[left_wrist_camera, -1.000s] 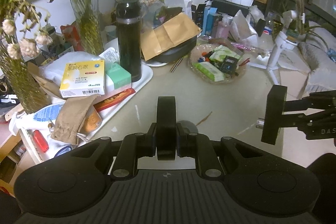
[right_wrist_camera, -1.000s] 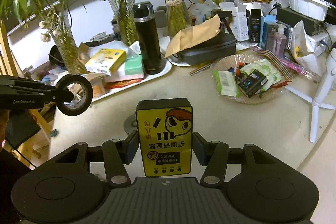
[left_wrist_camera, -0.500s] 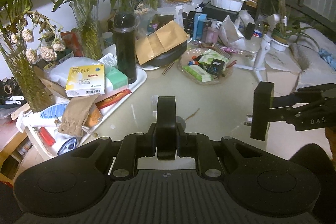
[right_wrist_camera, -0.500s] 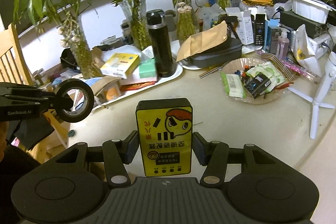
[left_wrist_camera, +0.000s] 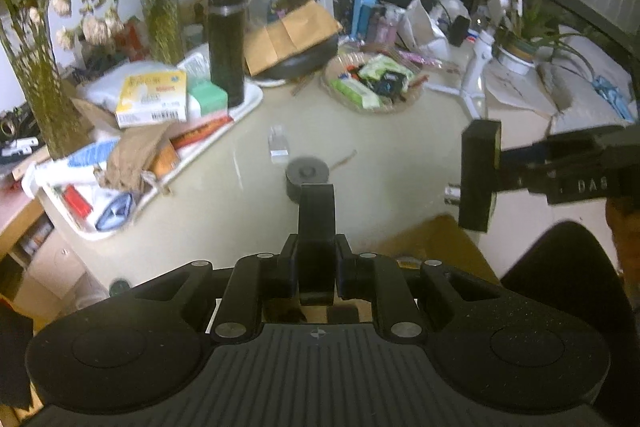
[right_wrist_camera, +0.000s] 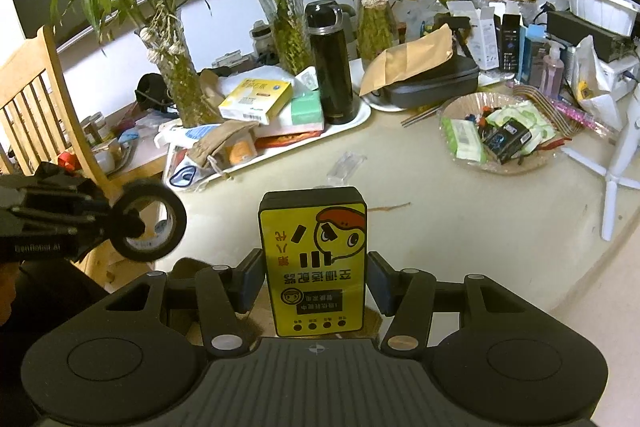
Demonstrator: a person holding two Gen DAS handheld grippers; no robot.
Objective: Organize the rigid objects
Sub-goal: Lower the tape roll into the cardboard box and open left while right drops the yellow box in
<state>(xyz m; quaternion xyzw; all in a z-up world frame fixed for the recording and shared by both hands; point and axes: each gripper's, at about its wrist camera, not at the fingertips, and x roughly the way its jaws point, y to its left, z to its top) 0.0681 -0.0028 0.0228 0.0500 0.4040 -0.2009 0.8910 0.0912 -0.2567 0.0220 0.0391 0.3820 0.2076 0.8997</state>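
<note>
Cluttered round bench (right_wrist_camera: 460, 227), pale top, under mixed indoor light; bamboo stems in glass vases (right_wrist_camera: 180, 83) along the far side.

Left tool (left_wrist_camera: 316, 211): jaws closed on a black roll of tape (left_wrist_camera: 316, 223), held edge-on in its own view. From the right wrist view the same roll (right_wrist_camera: 150, 225) shows as an open ring, held off the bench edge near a wooden chair (right_wrist_camera: 36, 99).

Right tool (right_wrist_camera: 314, 267): pads pressed on both sides of a yellow-faced black box (right_wrist_camera: 314, 259) with a cartoon face and printed characters, held upright above the near bench edge. From the left wrist view the box (left_wrist_camera: 478, 175) shows only its black side.

On the bench: white tray (right_wrist_camera: 356, 117) carrying a black flask (right_wrist_camera: 330, 63), a yellow-and-white carton (right_wrist_camera: 256, 99) and a green packet (right_wrist_camera: 306, 107). Clear dish (right_wrist_camera: 500, 135) of small packets to the right. Small clear plastic piece (right_wrist_camera: 346, 163) lies alone on the bare top. Dark round object (left_wrist_camera: 306, 173) just ahead of the left tool; identity unclear.
</note>
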